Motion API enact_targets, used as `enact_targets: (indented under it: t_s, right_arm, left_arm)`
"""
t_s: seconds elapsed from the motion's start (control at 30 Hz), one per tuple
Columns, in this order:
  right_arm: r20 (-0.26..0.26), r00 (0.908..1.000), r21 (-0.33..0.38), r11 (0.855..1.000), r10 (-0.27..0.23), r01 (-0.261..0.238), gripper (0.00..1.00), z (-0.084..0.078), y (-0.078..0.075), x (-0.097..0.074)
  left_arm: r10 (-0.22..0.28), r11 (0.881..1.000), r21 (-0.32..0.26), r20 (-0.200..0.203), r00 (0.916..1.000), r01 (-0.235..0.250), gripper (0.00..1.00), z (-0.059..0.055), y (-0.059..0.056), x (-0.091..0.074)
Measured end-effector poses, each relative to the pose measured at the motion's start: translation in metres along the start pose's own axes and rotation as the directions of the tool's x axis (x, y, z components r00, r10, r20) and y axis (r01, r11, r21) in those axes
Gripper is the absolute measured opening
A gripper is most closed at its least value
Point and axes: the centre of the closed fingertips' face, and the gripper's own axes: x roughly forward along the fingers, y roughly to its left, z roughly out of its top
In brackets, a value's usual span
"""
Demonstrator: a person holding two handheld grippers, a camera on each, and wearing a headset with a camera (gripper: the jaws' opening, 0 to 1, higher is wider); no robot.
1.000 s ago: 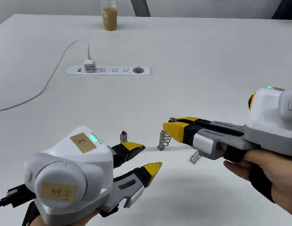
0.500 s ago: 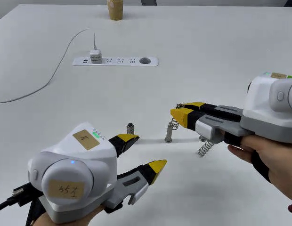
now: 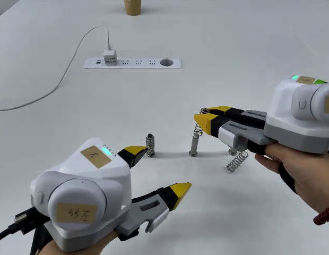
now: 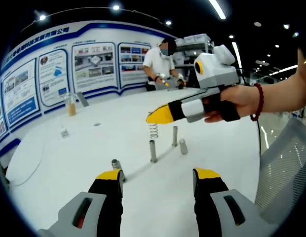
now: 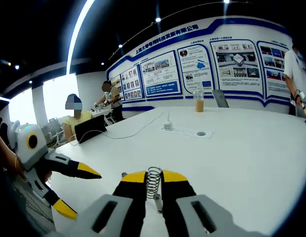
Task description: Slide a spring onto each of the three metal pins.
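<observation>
1. The left tongs point(image 3: 158, 170) hung low over the desk point(image 3: 217, 64), at the near left. Their jaws were spread wide and held nothing. In the left gripper view only bare desk lay between the two yellow tips.
2. The leftmost pin point(image 3: 150, 144) stood upright just beyond the upper tip of those tongs, apart from it. Coils wrapped its shaft from the top down to near the base. I judged this pin finished, with its spring already seated.
3. The middle pin point(image 3: 193, 146) stood upright with a bare shaft. The hanging spring point(image 3: 198, 130) hung directly above it, roughly in line with the shaft. Its lower end was at or just over the pin's top. I could not tell whether the first coil had gone over the tip.
4. The right tongs point(image 3: 204, 118) were pinched narrow on the upper coils of that spring, reaching in from the right. In the right gripper view the coils rose between the closed yellow tips, with the pin's head below them.
5. The third pin point(image 3: 232, 151) stood farther right, partly hidden under the body of the right tongs. I could make out no coils on the part that showed. The loose spring point(image 3: 236, 161) lay on its side on the desk just beside it, untouched.
6. By my reading, one pin of three was done. The second spring was lined up and needed lowering down the shaft. The third spring had yet to be picked up and slid on.
</observation>
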Motion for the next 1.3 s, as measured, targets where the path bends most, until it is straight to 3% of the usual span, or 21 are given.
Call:
enact_targets:
  t_s: [0.33, 0.6, 0.97, 1.3]
  right_arm:
    - [-0.012, 0.9997, -0.036, 0.999, -0.023, 0.023, 0.12, -0.007, -0.001, 0.006]
    - [0.000, 0.9992, -0.078, 0.996, -0.039, 0.039, 0.12, -0.006, -0.003, 0.007]
    - [-0.045, 0.9981, -0.150, 0.988, -0.042, 0.035, 0.12, -0.018, -0.001, 0.010]
    - [-0.087, 0.9951, -0.159, 0.987, -0.047, 0.032, 0.12, -0.031, -0.002, 0.014]
  left_arm:
    - [0.017, 0.999, -0.036, 0.000, 0.9999, -0.017, 0.67, -0.005, 0.005, 0.000]
    - [0.004, 0.998, -0.055, -0.012, 0.9999, -0.005, 0.71, -0.009, 0.002, 0.001]
    - [0.009, 0.998, -0.058, -0.019, 0.9998, -0.010, 0.71, -0.011, 0.003, 0.001]
    - [0.012, 0.998, -0.055, -0.019, 0.9997, -0.013, 0.70, -0.011, 0.005, 0.001]
